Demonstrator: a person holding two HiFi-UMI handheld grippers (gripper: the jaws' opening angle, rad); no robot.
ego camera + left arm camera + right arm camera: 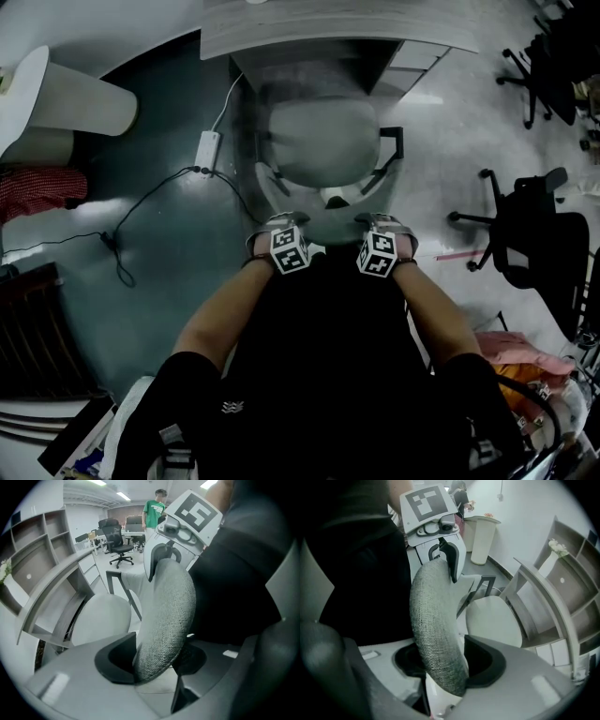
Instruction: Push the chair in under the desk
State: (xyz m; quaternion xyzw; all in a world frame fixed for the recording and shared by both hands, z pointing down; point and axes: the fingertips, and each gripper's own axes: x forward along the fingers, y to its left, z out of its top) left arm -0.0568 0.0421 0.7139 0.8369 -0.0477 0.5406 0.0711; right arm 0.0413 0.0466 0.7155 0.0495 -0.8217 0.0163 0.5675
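A grey office chair (319, 141) stands in front of the grey desk (328, 33), its seat partly under the desk's edge. My left gripper (279, 221) and right gripper (382, 223) sit side by side on the top of the backrest. In the left gripper view the grey fabric backrest (168, 616) fills the gap of the left gripper (157, 660), touching both pads. In the right gripper view the same backrest (436, 630) is clamped in the right gripper (445, 663). The seat (101, 618) and the desk (543, 602) lie beyond it.
A power strip with a cable (206, 145) lies on the dark floor left of the chair. A white bin (66, 103) stands at far left. Black office chairs (534, 234) stand at right, and a drawer unit (412, 61) sits under the desk's right end. A person in green (152, 510) stands far off.
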